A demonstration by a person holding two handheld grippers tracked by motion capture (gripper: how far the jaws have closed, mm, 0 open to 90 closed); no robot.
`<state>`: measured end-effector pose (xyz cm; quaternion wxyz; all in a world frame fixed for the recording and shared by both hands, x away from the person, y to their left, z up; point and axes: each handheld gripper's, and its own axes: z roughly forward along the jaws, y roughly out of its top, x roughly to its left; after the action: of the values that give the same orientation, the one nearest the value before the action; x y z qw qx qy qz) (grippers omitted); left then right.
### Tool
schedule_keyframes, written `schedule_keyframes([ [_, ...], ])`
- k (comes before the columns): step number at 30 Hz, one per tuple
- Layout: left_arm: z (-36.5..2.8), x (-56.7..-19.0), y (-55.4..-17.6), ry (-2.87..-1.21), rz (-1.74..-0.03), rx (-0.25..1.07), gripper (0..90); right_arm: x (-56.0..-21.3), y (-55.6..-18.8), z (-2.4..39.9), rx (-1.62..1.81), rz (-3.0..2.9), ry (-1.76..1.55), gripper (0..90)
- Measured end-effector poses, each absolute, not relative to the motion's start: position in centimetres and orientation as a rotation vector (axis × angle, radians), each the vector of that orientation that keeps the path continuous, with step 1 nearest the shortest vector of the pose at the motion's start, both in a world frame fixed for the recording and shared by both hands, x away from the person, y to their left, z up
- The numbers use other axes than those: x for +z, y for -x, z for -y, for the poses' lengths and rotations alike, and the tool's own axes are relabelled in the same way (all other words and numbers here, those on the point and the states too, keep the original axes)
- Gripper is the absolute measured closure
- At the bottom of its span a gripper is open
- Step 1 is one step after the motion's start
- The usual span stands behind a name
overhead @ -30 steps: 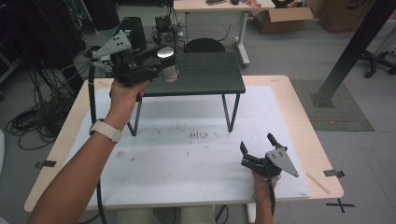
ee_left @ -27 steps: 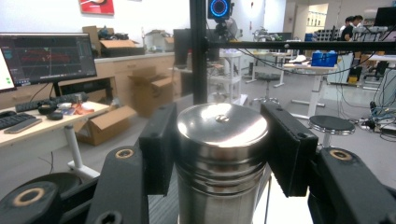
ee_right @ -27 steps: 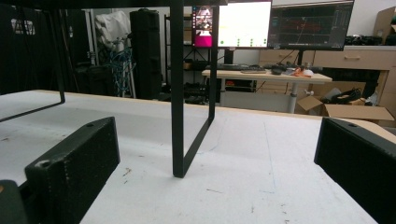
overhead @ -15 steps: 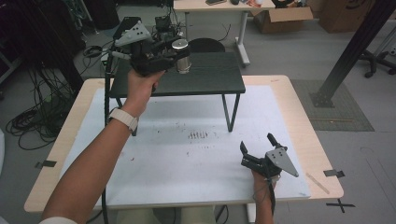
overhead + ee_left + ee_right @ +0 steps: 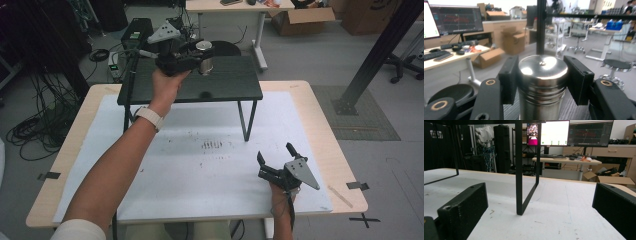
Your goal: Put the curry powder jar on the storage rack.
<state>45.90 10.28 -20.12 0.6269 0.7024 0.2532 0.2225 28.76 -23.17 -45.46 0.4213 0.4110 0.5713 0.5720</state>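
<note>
A shiny steel canister point(image 5: 205, 61) with a domed lid point(image 5: 542, 65) is clamped between the pads of my left gripper point(image 5: 197, 53), which is shut on it. It hangs over the back middle of a black slatted shelf point(image 5: 235, 82) on thin legs. Whether its base touches the shelf I cannot tell. In the left gripper view the two black pads point(image 5: 509, 80) press against the canister's sides. My right gripper point(image 5: 274, 152) rests low at the front right of the white table mat point(image 5: 200, 170), open, with nothing between its jaws point(image 5: 539, 212).
The shelf's black front leg point(image 5: 519, 170) stands ahead of the right gripper. Faint dark scuff marks point(image 5: 212, 145) lie mid-mat. The wooden table edge point(image 5: 345, 170) runs along the right. Desks, monitors and boxes stand beyond the table.
My left gripper has carried the canister rightward and farther back over the shelf. The right gripper has stayed put.
</note>
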Motion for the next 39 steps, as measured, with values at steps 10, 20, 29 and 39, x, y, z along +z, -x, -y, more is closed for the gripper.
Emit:
schedule_keyframes([
  [10,-8.2,-21.3,-47.9,-1.695,-0.666,0.527,48.8,-45.5,-28.8,23.2,1.433,-1.431,-1.027,0.0],
  [20,-7.0,-22.0,-48.6,-1.783,-0.714,0.55,48.8,-45.5,-28.7,23.2,1.434,-1.433,-1.025,0.0],
  [29,-7.0,-22.3,-48.9,-1.791,-0.739,0.539,48.5,-45.5,-28.8,23.2,1.434,-1.433,-1.024,0.0],
  [39,-7.6,-22.2,-48.7,-1.757,-0.751,0.509,38.9,-45.5,-28.7,23.2,1.434,-1.432,-1.023,0.0],
])
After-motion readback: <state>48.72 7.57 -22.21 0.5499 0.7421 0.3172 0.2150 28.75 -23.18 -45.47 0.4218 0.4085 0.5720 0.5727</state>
